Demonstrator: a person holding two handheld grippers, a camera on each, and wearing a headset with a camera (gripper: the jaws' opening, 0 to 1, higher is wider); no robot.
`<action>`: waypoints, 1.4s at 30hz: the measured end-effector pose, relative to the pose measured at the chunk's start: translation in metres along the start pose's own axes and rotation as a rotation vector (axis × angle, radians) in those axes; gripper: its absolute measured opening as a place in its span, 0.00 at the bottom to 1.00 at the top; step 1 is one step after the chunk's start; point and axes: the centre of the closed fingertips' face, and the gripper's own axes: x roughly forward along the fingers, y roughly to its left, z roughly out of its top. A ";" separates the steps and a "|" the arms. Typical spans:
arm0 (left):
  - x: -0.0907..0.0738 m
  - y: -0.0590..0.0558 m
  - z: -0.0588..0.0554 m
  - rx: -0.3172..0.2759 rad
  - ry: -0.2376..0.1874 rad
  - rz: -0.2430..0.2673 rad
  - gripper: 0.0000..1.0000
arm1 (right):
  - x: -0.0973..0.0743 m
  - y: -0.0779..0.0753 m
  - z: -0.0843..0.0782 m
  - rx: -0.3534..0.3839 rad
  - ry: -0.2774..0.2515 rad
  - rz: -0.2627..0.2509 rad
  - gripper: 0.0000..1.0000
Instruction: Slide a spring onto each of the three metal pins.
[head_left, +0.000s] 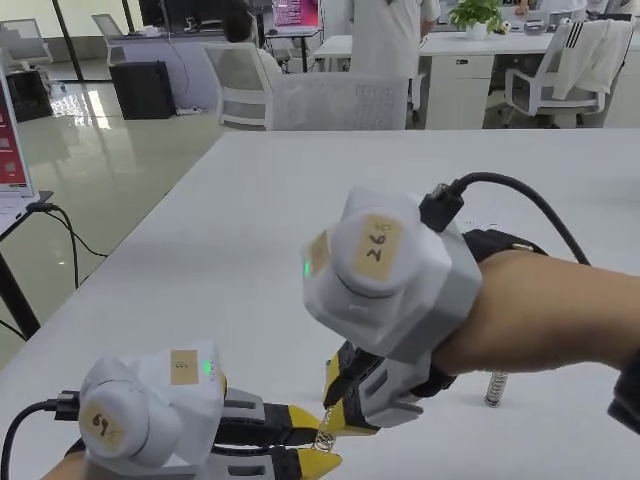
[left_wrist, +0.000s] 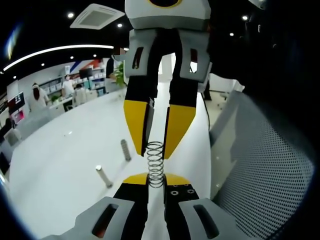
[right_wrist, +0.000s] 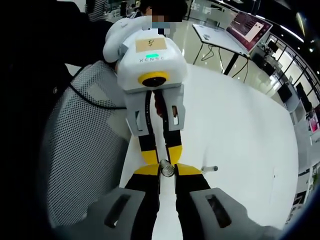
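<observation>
- Stretching away from the person, the white surface (head_left: 250, 230) lay open across its far and left parts. Its left edge dropped to a glossy floor (head_left: 90, 150), and the work sat crowded at the near edge.
- A mesh chair back (left_wrist: 265, 165) stood just off that near edge, close beside both grippers, so there was little room on that side.
- The right gripper (left_wrist: 156, 151) met the left gripper (left_wrist: 155, 181) nose to nose above the near edge. A black cable (head_left: 520, 195) arched from the right gripper's housing over the forearm.
- The right gripper's yellow fingers (left_wrist: 177, 125) narrowed onto the top coils of the spring (left_wrist: 155, 167) from both sides, touching it.
- The left gripper's fingers (left_wrist: 135, 181) were drawn in on the spring's lower end, pinching it between their tips.
- Two pins stood upright on the open surface, well apart from the fingers. A bare pin (left_wrist: 104, 176) had a shiny top, and behind it a ribbed pin (left_wrist: 125, 149) looked to carry coils already. Free surface lay all around both.
- The spring itself hung in the air between the two pairs of fingers, held off the surface and on no pin.
</observation>
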 end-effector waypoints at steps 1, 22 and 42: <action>0.000 0.000 0.000 -0.001 -0.002 0.000 0.03 | 0.000 0.000 0.001 -0.002 -0.003 0.000 0.08; 0.003 -0.001 0.000 0.000 -0.010 -0.006 0.03 | 0.016 0.005 -0.011 0.012 0.054 0.043 0.12; 0.003 0.001 -0.001 -0.011 -0.021 -0.001 0.03 | 0.022 0.002 -0.016 0.044 0.067 0.056 0.08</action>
